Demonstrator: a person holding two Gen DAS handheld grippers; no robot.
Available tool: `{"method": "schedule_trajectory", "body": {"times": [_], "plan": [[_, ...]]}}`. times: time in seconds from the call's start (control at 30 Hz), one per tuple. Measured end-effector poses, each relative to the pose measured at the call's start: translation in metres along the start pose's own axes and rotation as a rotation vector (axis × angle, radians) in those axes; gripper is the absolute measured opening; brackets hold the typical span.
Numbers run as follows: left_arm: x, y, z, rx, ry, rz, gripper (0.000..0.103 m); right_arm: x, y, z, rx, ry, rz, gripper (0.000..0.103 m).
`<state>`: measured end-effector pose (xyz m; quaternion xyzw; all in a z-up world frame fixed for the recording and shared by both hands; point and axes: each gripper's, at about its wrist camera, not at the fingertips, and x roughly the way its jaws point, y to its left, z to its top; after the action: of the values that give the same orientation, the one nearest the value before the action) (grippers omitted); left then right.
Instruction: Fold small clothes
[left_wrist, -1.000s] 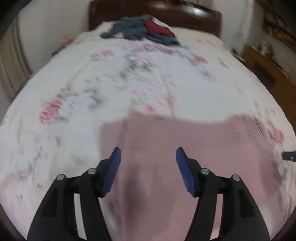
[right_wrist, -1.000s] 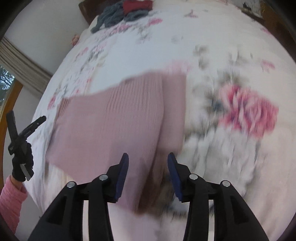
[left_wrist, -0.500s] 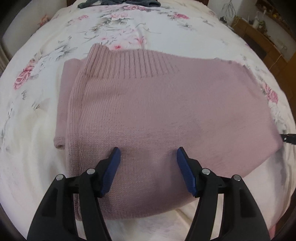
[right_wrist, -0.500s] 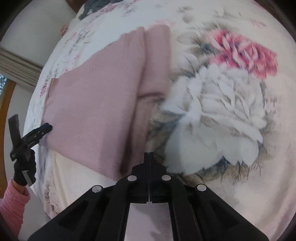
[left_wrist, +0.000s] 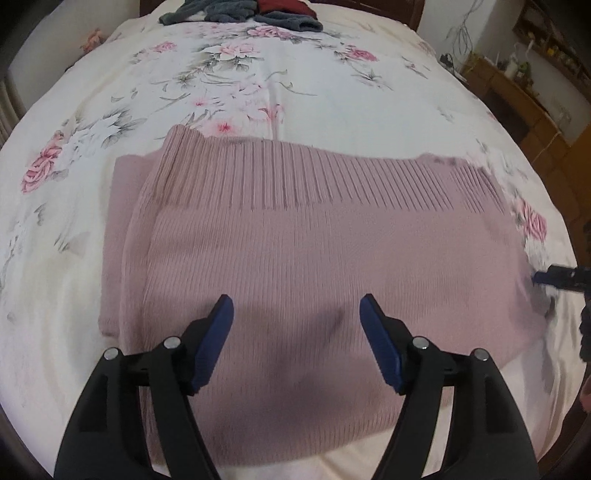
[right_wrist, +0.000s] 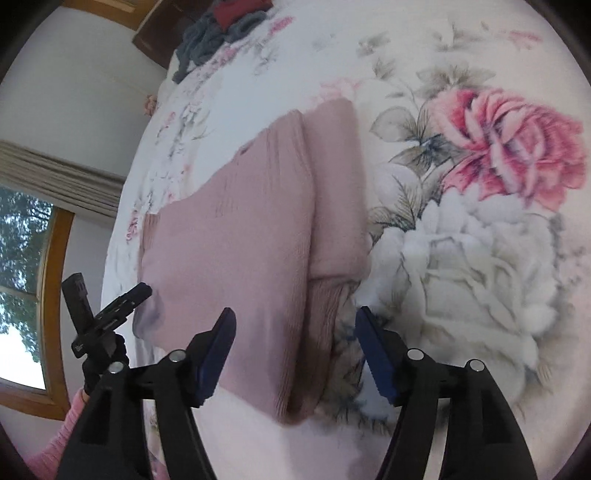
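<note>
Both grippers hover, fingers spread wide: left gripper (left_wrist: 296, 325) over the folded pink knit sweater (left_wrist: 314, 266), right gripper (right_wrist: 293, 332) at its edge on the floral bedsheet (right_wrist: 480, 258).

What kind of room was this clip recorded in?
Almost certainly a home bedroom. A pink knitted sweater lies on a bed with a floral sheet and a dark wooden headboard; a curtained window and wooden furniture stand alongside.

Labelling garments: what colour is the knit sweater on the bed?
Dusty pink sweater, ribbed hem; clearest in left wrist view.
</note>
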<state>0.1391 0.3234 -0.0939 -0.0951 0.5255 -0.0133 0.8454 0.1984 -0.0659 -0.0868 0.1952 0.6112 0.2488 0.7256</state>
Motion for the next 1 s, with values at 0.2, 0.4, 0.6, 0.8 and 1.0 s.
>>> {"method": "schedule_trajectory", "body": {"times": [0.2, 0.4, 0.6, 0.8, 1.0], "plan": [[0.016, 0.01, 0.005, -0.045, 0.015, -0.009, 0.07, 0.027, -0.02, 0.011, 0.091, 0.013, 0.085, 0.068], [0.021, 0.012, 0.006, -0.046, 0.014, -0.01, 0.072, 0.041, -0.018, 0.025, 0.085, -0.008, 0.111, 0.053], [0.022, 0.01, 0.003, -0.019, 0.01, -0.004, 0.072, 0.046, -0.024, 0.026, 0.112, -0.005, 0.131, 0.029], [0.023, 0.011, 0.003, -0.019, 0.014, -0.005, 0.072, 0.046, -0.025, 0.025, 0.114, -0.013, 0.12, 0.027], [0.022, 0.012, 0.003, -0.025, 0.01, -0.009, 0.073, 0.047, -0.017, 0.026, 0.118, -0.012, 0.098, 0.026]]}}
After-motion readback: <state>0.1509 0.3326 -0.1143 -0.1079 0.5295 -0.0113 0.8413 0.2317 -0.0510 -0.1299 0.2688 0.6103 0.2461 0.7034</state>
